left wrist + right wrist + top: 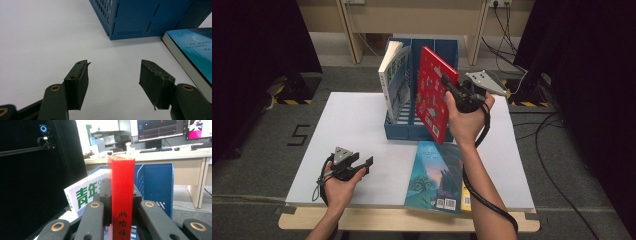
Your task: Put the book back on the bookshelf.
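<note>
Table (362,120), white-topped, carries everything here, and the survey runs from its nine o'clock side to its three o'clock side. At about seven o'clock of the table the left gripper (368,162) rests low in the person's left hand (339,187), its fingers (77,82) spread wide apart with nothing between them, only bare table surface showing in the gap in the left gripper view. Toward twelve o'clock stands the blue file rack (399,131), an open-topped holder with upright dividers. In its nine o'clock compartment a white book (394,80) stands on edge, leaning slightly. Just beside it, at the rack's middle compartment, the red book (432,95) is held upright and tilted, its lower corner down at the rack's front edge; whether it touches the rack cannot be told. The right gripper (447,82) is clamped on this red book, the fingers (106,195) pressing both covers on either side of the spine, as the right gripper view shows, with the spine rising straight between them. The right hand (467,120) holds that gripper above the table at about one o'clock. At five o'clock of the table a teal book (434,175) lies flat, near the rack's front, its lower edge reaching the table's near edge, with a yellow book (466,197) partly hidden beneath it.
</note>
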{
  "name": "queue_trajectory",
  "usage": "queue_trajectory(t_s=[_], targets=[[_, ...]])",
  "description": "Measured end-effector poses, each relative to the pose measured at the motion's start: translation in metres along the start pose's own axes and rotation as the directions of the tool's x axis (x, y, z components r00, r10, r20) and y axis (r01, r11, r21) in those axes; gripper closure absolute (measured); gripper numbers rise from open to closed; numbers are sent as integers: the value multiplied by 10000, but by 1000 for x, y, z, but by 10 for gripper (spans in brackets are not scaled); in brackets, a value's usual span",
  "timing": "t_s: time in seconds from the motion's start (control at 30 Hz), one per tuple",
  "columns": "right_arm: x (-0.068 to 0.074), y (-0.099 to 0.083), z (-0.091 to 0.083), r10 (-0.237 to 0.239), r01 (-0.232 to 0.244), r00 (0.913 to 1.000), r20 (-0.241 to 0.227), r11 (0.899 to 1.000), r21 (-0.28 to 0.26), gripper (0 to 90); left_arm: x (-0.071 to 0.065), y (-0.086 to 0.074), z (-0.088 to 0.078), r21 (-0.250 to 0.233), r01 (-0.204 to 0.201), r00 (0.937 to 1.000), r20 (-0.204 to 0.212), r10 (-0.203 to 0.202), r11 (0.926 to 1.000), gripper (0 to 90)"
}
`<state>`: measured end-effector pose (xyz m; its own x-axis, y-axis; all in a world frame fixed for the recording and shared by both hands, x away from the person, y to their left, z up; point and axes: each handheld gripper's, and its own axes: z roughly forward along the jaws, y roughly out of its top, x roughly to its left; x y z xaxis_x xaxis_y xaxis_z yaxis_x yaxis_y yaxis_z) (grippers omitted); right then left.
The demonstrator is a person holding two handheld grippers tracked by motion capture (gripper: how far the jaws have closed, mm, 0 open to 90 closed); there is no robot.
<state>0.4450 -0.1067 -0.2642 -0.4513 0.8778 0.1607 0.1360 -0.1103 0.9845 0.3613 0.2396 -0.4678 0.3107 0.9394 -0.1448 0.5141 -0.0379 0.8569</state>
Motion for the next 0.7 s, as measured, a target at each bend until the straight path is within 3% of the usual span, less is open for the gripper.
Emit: queue_trajectory(t_s=[0.4, 0.7], targets=[[4, -1, 20, -301, 306, 9990, 323, 9994, -165, 803, 1, 0, 0, -41, 13, 10000, -19, -14, 10000, 394], [4, -2, 31, -228, 233, 9987, 450, 9997, -115, 804, 1, -1, 1, -60, -2, 10000, -17, 2, 10000, 394]])
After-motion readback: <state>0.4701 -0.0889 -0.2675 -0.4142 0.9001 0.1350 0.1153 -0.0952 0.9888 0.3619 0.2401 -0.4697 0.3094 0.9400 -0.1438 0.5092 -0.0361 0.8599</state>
